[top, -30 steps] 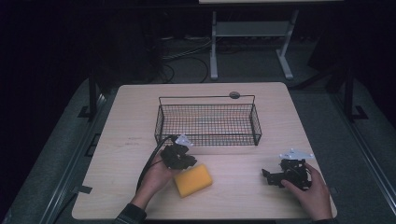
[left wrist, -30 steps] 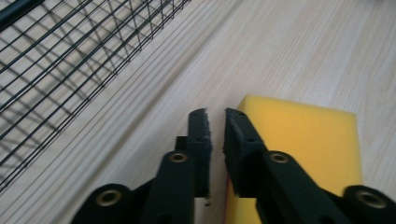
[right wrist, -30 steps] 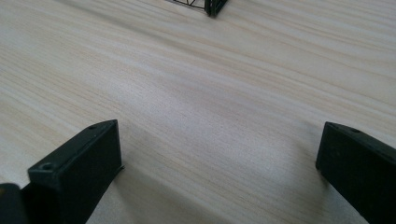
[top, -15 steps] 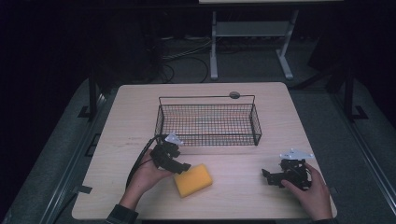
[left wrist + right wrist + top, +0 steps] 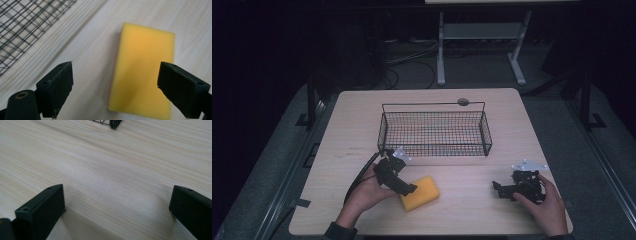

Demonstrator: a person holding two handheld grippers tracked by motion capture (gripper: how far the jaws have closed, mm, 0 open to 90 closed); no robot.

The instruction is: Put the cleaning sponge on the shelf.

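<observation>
A yellow sponge (image 5: 423, 193) lies flat on the wooden table (image 5: 362, 130), in front of the black wire basket (image 5: 434, 132). My left gripper (image 5: 408, 188) hovers at the sponge's left end, pointing down at it. Its jaws have just been opening and now stand wide apart. In the left gripper view the left gripper (image 5: 116, 72) has the sponge (image 5: 145, 70) lying beyond its jaws, and the pads do not touch it. My right gripper (image 5: 501, 189) rests low at the front right, open. In the right gripper view the right gripper (image 5: 117, 195) has only bare wood between its jaws.
The wire basket (image 5: 22, 22) sits mid-table with nothing seen inside; its corner (image 5: 112, 123) is ahead of the right gripper. A small dark disc (image 5: 463, 101) lies behind the basket. Dark floor, cables and a stand surround the table.
The left hand has shifted slightly to the left, away from the sponge, and its jaws have spread. The sponge, the basket and the right hand stay where they were.
</observation>
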